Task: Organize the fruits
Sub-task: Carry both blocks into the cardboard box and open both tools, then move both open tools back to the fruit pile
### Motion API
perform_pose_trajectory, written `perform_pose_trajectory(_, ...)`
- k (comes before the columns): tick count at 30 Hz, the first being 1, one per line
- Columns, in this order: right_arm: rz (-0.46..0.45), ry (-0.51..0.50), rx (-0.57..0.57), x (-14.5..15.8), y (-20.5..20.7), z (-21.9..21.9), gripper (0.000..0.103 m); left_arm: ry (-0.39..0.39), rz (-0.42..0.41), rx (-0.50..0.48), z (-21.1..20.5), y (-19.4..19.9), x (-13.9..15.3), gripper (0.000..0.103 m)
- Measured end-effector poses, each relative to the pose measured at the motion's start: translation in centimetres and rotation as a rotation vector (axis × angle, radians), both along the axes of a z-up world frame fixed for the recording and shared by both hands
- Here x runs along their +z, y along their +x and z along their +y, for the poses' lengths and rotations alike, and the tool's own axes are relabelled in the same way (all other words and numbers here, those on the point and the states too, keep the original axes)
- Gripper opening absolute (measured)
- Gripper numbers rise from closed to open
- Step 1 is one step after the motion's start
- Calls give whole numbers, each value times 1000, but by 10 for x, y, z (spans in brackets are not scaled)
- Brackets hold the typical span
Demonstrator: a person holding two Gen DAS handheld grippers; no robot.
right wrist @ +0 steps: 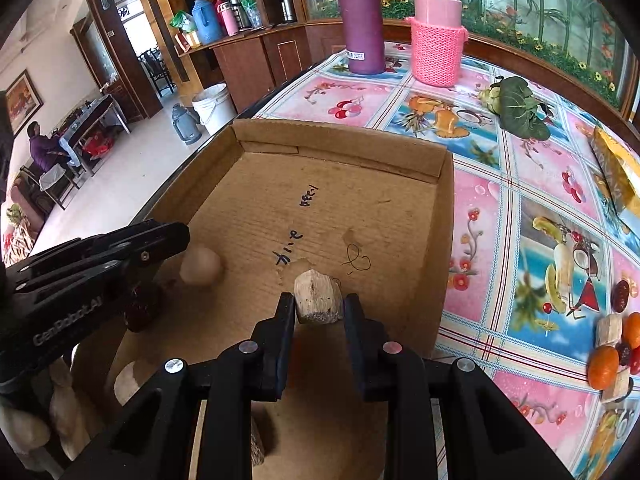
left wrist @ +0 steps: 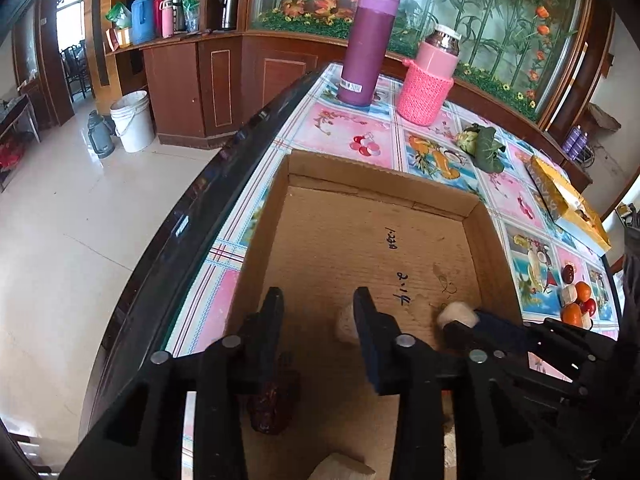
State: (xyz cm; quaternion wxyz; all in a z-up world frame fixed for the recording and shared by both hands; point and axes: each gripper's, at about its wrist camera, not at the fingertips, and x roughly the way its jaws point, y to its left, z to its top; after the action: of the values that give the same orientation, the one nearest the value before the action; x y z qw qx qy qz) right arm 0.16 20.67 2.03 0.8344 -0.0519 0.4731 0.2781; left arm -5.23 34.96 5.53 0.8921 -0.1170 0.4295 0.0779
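Your right hand-held gripper (right wrist: 316, 306) pinches a pale chunk (right wrist: 318, 296) over the box (right wrist: 442, 240), the left (left wrist: 316, 300) spread above a dropped date (left wrist: 274, 404); a fruit pile (right wrist: 614, 350) at three o'clock remains.

Glossy pale tile floor (left wrist: 68, 216) w/ daylight glare. Dark wood cabinets (left wrist: 192, 88) along wall, white bucket (left wrist: 132, 120) beside. Mural panel (left wrist: 500, 20), bamboo & flowers, possibly behind glass. Doorway (right wrist: 120, 52) at left.
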Motion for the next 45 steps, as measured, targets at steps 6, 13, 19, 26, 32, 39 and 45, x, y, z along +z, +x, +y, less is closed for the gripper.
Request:
perform_pose_trajectory(6, -35, 56, -25, 16, -9, -13, 45, 78, -94, 22, -19, -28, 29, 57)
perform_pose_trajectory(13, -121, 118, -99, 42, -45, -60, 63, 197, -215, 81, -61, -74, 60, 82)
perform_pose_trajectory(19, -171, 123, -164, 48, -76, -106, 73, 230, -271, 33, -103, -101, 71, 82)
perform_pose_trajectory(26, -200, 134, -227, 50, -98, -153, 74, 276, -276, -23, -143, -113, 77, 82)
perform_pose_trajectory(32, -212, 158, -291, 50, -106, -196, 76, 294, -274, -77, -169, -116, 80, 82)
perform_pose_trajectory(39, -201, 86, -415, 31, -106, -265, 77, 265, -227, -137, -186, -106, 65, 82)
perform_pose_trajectory(45, -127, 65, -563, 13, -86, -333, 77, 192, -125, -253, -216, -71, 31, 82)
